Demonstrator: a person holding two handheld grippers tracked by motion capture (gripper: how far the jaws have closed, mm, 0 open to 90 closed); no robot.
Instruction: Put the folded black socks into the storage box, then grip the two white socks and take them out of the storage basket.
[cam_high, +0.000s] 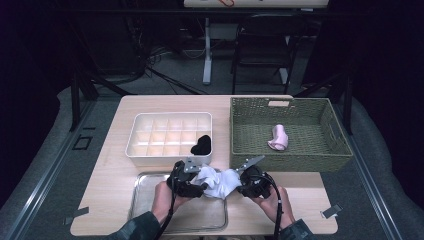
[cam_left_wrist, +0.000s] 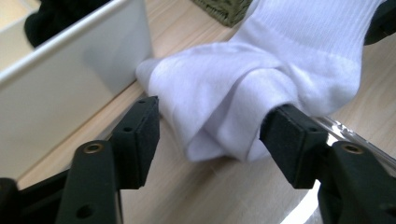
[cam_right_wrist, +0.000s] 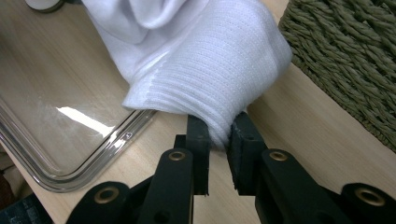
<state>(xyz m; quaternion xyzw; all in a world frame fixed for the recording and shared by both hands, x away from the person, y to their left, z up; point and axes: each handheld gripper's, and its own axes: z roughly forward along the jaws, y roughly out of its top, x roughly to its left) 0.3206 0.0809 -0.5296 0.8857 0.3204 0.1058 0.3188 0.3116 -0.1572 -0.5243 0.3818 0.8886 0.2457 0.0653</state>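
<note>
Item: white sock (cam_high: 216, 181), above tray (cam_high: 150, 207) edge | My right gripper (cam_right_wrist: 219, 135) clenched on ribbed cuff | My left gripper (cam_left_wrist: 210, 128) released, jaws astride folded toe | Handling: soft, light, limp; grip bunched fold.

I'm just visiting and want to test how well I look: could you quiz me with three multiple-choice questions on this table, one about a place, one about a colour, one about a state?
1. Where does the pink sock lie?
A. woven basket
B. white divided box
C. clear tray

2. What colour is the sock between the grippers?
A. black
B. white
C. pink

3. How does the right gripper stand?
A. wide open
B. shut on nothing
C. shut on the white sock

Answers: 1 A, it rests on the basket's floor; 2 B, white ribbed cloth; 3 C, the jaws pinch its cuff.
</note>
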